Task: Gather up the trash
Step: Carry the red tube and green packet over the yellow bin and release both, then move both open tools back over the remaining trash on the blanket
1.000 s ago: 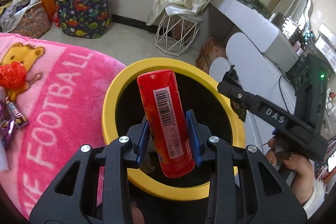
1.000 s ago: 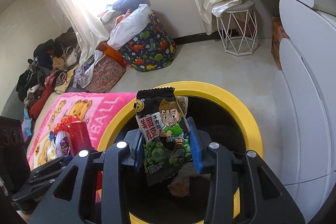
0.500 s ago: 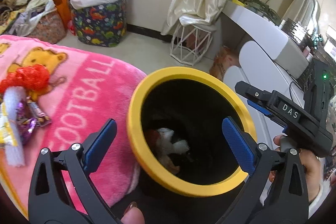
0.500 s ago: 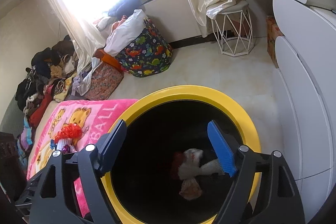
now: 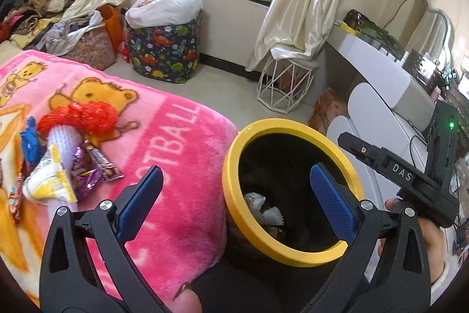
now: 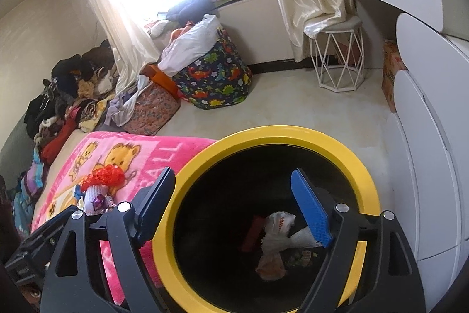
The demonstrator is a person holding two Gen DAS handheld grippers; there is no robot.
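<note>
Your left gripper (image 5: 234, 192) has just been opening; jaws wide apart, nothing between them, straddling the near left rim of the yellow-rimmed bin (image 5: 231, 166). Your right gripper (image 6: 234, 201) likewise just opened, jaws apart and empty, over the bin's mouth. Dropped trash (image 6: 275, 239) lies at the bin bottom: white wrappers, a red tube beside them. More trash, a wrapper pile (image 5: 61, 154), sits on the pink blanket (image 5: 176, 151), left of the bin.
</note>
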